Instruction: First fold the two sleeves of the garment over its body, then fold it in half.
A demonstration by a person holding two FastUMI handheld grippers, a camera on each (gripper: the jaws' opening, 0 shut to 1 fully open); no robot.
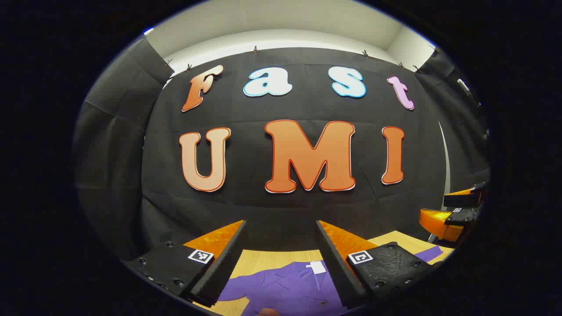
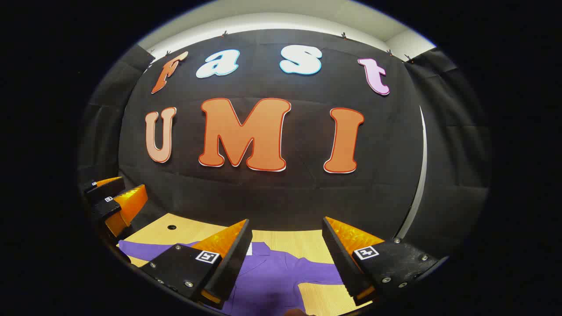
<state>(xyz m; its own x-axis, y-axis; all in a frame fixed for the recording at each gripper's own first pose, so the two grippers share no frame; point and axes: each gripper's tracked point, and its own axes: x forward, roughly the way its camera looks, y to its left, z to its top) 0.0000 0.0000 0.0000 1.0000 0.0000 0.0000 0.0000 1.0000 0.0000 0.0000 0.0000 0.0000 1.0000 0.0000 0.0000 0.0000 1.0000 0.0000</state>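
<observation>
A pale wooden tabletop (image 2: pixel 290 242) runs along the near edge, with a small dark round hole (image 2: pixel 171 227) towards its far left. Behind it hangs the black cloth wall (image 2: pixel 281 193), creased in places. Above that, a light ceiling (image 1: pixel 281 22) curves overhead.
</observation>
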